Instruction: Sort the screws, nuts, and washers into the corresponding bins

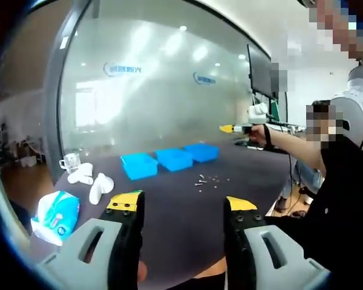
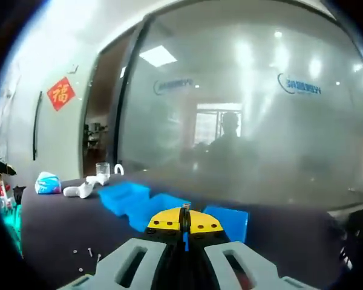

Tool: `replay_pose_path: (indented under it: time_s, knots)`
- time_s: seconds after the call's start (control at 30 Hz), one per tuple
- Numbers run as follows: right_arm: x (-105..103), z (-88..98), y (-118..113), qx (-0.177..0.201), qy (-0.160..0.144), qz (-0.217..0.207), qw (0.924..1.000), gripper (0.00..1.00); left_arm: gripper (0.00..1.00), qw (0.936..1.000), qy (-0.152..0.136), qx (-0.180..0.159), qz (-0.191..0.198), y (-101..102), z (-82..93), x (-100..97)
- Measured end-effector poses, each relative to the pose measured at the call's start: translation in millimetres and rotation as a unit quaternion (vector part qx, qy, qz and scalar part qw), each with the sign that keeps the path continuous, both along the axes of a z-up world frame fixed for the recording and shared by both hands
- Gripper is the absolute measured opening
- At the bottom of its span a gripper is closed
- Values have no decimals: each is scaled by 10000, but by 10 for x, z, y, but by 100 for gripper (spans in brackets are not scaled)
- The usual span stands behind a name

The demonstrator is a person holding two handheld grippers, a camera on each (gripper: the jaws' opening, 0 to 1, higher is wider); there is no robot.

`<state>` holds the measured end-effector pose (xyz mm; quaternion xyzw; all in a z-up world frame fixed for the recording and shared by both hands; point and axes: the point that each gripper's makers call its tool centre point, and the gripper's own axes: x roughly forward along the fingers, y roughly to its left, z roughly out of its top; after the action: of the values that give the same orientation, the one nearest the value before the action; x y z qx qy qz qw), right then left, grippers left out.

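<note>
Three blue bins stand in a row on the dark table. Loose screws, nuts and washers lie scattered just in front of them. My left gripper hovers over the near part of the table, open and empty. My right gripper is shut, with a small screw poking up between its yellow tips. It hangs in the air short of the bins. In the left gripper view this right gripper is held high at the table's far right.
A tissue packet, white rolled objects and a glass cup sit at the table's left end. A person stands at the right edge. A frosted glass wall runs behind the table. More loose hardware lies at the lower left.
</note>
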<state>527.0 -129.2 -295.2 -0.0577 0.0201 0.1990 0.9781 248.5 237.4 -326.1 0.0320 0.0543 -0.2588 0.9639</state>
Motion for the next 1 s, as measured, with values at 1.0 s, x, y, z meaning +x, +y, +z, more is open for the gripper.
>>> replay_pose_path:
  time_s: [1.0]
  knots:
    - [1037, -77, -233, -230, 367, -614, 9972, 0, 50, 9996, 76, -182, 225, 73, -31, -47]
